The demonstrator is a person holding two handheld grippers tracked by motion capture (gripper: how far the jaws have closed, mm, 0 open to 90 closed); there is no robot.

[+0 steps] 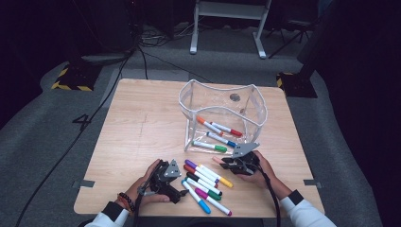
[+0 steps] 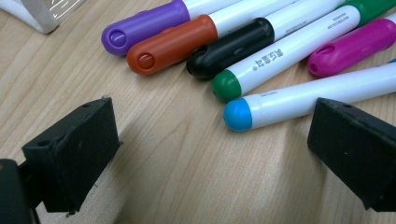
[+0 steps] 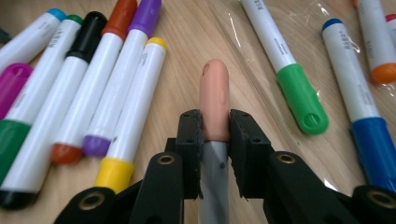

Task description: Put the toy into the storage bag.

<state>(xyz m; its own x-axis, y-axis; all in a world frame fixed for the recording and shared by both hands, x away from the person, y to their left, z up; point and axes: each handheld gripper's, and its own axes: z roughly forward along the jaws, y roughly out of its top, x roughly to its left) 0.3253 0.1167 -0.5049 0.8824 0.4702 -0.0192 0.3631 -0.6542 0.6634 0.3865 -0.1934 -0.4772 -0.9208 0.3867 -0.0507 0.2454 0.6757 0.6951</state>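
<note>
High view: four markers lie in the clear pouch (image 1: 257,101), seven on the table (image 1: 137,127); right gripper (image 3: 215,122) pinches a peach-capped marker (image 3: 214,93), left gripper (image 2: 210,149) jaws spread

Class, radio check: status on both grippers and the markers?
Left gripper open, empty, near blue-tipped marker. Right gripper shut on peach-capped marker. Clear pouch ahead, path unobstructed.

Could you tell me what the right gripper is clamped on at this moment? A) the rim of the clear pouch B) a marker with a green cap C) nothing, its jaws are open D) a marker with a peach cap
D: in the right gripper view, the right gripper has its jaws closed on the peach-capped marker, whose cap sticks out past them above the table.
</note>
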